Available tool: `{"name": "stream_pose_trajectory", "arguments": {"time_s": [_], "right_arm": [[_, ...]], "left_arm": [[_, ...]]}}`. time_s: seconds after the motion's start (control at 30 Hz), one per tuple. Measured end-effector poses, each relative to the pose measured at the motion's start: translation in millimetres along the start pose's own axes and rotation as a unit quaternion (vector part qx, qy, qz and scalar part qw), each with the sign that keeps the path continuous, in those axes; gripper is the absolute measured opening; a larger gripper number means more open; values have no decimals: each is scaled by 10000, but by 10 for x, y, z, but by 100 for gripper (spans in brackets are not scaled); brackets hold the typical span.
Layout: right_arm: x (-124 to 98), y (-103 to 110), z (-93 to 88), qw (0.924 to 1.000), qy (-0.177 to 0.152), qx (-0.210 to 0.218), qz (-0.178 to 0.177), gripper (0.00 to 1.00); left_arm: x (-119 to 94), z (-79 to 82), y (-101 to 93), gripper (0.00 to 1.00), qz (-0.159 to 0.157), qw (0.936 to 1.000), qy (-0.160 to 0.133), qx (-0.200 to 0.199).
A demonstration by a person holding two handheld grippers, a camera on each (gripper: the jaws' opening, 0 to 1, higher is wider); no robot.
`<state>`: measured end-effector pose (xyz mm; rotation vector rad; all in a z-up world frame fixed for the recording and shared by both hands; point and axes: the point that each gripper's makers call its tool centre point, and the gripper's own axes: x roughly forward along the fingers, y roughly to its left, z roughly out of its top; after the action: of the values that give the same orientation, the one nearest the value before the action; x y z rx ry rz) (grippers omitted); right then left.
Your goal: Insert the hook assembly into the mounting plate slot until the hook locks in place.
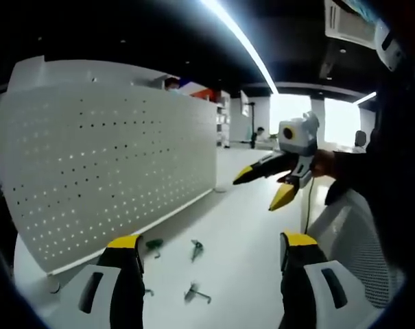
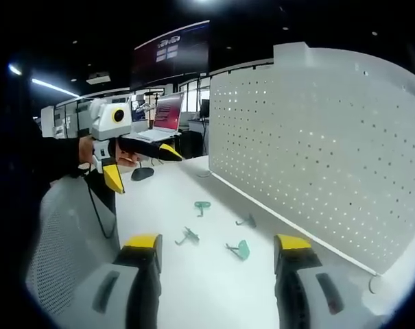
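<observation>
A white perforated mounting plate [image 1: 104, 171] stands upright along the white table [image 1: 241, 274]; in the right gripper view the plate [image 2: 330, 157] fills the right side. Small hooks lie loose on the table: a green one [image 1: 153, 245] and two grey ones [image 1: 197, 249] [image 1: 195, 293]. The right gripper view shows several hooks, among them a green hook [image 2: 202, 205] and another green one [image 2: 240, 249]. My left gripper [image 1: 212, 241] is open and empty above the table, and so is my right gripper [image 2: 217, 242]. Each faces the other: the right gripper [image 1: 263, 186] and the left gripper [image 2: 141, 166] hover in the air, jaws apart.
A white mesh chair back [image 1: 358, 240] [image 2: 63, 240] stands at the table's near side by the person's dark sleeve. A laptop [image 2: 162, 116] and a dark round object [image 2: 142, 173] sit at the table's far end. The office beyond holds desks and ceiling lights.
</observation>
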<state>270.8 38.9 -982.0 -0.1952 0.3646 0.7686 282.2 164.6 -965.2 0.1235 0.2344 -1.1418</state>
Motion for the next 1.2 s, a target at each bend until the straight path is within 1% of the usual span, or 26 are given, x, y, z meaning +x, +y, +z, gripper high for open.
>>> {"name": "stream_pose_trajectory", "arguments": {"time_s": [0.23,0.43,0.6,0.8,0.97,1.03,1.2], "right_arm": [[49,-45,-25,10000,-7,-6,43,63],[143,-81,-92,9998,72,-66,174,62],[224,-183,-182,9996,166,-52,232,60],[360,-336,-295,9990,272,-59,338,55],[510,-369,-397,9977,383,-63,564,51],[575,-368,-429,9967,419,-156,681,48],[735,-375,-493,9942,494,-231,929,44]], "left_arm": [[0,-15,-12,83,2,10000,77,14],[7,-20,-19,83,28,9999,119,15],[31,-31,-32,83,47,9999,137,-1],[49,-57,-53,82,64,9998,172,-31],[47,-51,-61,82,103,9998,169,-47],[45,-54,-59,82,130,9998,165,-59],[46,-90,-57,82,181,9996,170,-120]]}}
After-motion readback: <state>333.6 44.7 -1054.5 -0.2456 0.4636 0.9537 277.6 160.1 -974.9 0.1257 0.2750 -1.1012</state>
